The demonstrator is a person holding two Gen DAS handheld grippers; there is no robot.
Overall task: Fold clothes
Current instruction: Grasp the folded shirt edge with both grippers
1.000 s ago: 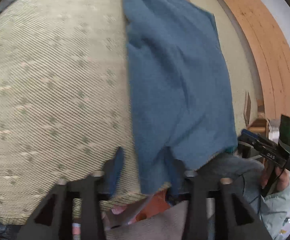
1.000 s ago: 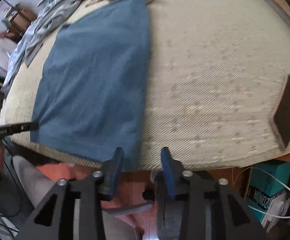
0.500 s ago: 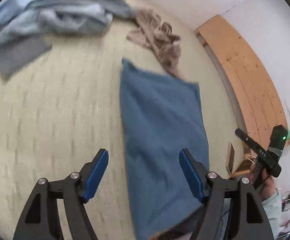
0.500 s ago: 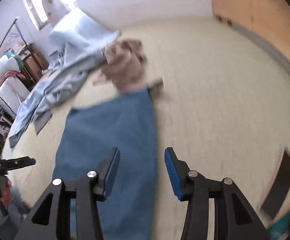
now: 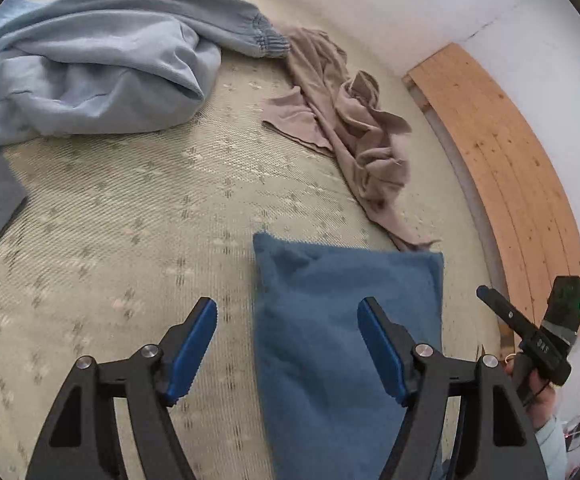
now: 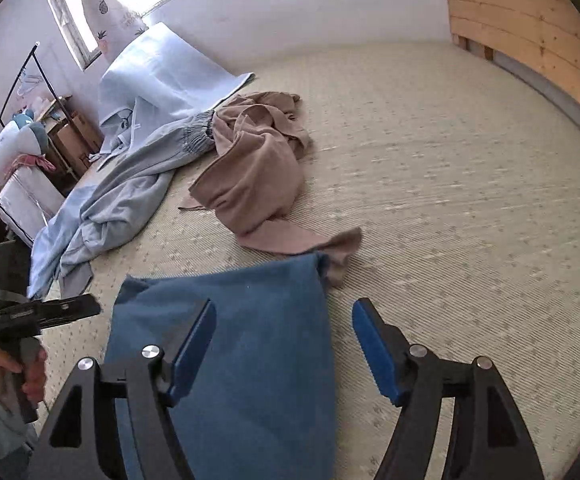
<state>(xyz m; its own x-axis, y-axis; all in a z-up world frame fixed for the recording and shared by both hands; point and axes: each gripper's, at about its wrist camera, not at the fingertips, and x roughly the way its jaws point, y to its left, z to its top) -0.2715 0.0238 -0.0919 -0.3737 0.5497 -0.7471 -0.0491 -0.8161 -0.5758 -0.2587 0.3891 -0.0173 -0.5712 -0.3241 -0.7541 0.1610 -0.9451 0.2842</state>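
Woven matting (image 5: 138,216) with a faint cross pattern covers the bed, and a pale wooden headboard (image 5: 501,168) runs along its far side under a white wall. On the matting lies the folded blue garment (image 5: 345,344), a flat oblong whose long axis runs away from both cameras, its far short edge lying toward the heap of other clothes. Its far right corner touches the tail of a crumpled tan garment (image 5: 353,120), and beyond that a pale blue sweatshirt (image 5: 90,68) lies bunched, its ribbed cuff against the tan cloth. The left gripper (image 5: 288,346) hangs above the near part of the blue garment with its jaws spread wide and nothing between them; in its own view the left edge of the cloth falls inside the gap, the right finger (image 5: 381,352) sits over the blue fabric and the left one over bare matting. The right gripper (image 6: 284,348) is likewise wide apart and empty; here the garment (image 6: 242,344) has its right edge inside the gap, with the left finger (image 6: 192,350) over the cloth and the right finger over matting. Neither gripper visibly touches the cloth. Each camera catches the other tool held at the side, pointing across toward the garment: the left hand (image 6: 14,372) is wrapped round its handle, and the right hand (image 5: 541,394) grips its own.
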